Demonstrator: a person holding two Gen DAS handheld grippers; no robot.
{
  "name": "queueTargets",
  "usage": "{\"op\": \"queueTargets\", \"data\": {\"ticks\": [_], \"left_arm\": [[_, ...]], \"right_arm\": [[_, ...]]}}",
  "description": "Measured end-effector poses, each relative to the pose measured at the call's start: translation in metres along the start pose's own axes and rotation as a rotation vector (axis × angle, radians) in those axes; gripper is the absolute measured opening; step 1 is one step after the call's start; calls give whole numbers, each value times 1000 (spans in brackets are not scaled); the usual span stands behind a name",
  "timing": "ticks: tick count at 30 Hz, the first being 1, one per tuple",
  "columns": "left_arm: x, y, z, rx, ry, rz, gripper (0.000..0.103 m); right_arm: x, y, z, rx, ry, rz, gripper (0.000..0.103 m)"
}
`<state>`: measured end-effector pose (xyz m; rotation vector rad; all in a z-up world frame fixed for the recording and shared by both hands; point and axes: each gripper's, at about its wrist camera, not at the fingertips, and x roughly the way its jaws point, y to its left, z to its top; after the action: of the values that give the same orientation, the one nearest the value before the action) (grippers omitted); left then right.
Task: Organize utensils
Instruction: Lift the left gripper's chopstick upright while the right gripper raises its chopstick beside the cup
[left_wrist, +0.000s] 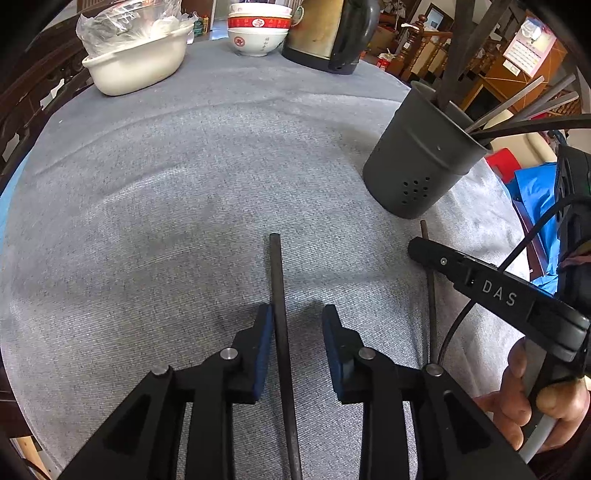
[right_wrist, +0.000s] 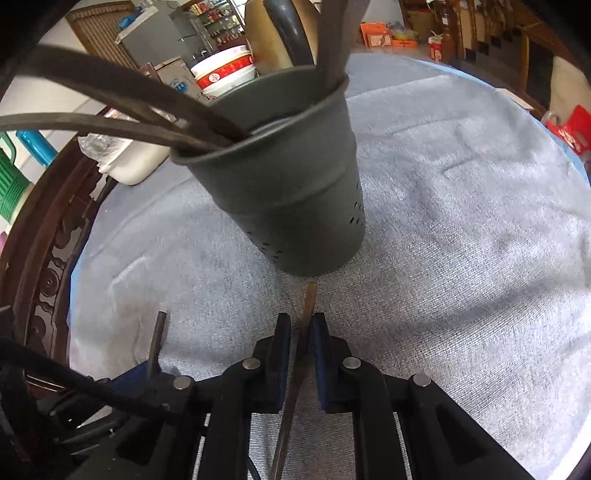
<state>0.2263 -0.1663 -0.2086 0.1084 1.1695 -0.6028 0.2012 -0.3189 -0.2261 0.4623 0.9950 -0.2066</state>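
Two dark chopsticks lie side by side on the grey cloth near your desk edge. Your left gripper (left_wrist: 297, 325) stands released around one chopstick (left_wrist: 277, 295); your right gripper (right_wrist: 301, 332) is clenched on the other chopstick (right_wrist: 308, 302), just short of the grey utensil holder (right_wrist: 280, 177). Both look light, stiff, thin and probably slippery: grip mid-shaft. Bowls (left_wrist: 256, 29) and a kettle (left_wrist: 332, 33) crowd the far edge.

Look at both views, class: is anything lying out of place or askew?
Yes. Two chopsticks lie flat on the cloth instead of standing in the grey holder with the rest. One lies between the left gripper's open jaws; the other is pinched by the right gripper.
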Motion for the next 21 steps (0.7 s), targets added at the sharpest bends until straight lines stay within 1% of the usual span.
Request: {"op": "queueTargets", "data": {"ticks": [5, 9, 12, 17, 21], "left_arm": [[-2, -1, -4, -2, -8, -14, 30], [-4, 1, -6, -1, -13, -36, 36], [-5, -1, -8, 6, -17, -43, 40], [-5, 0, -10, 9, -19, -60, 41], [-9, 5, -7, -11, -1, -63, 41]], "right_arm": [[1, 1, -5, -10, -14, 11, 11], [-2, -3, -10, -22, -20, 27, 11], [-3, -11, -11, 5, -16, 65, 11], [-4, -21, -11, 26, -15, 114, 9], [-7, -23, -14, 8, -38, 122, 9]]}}
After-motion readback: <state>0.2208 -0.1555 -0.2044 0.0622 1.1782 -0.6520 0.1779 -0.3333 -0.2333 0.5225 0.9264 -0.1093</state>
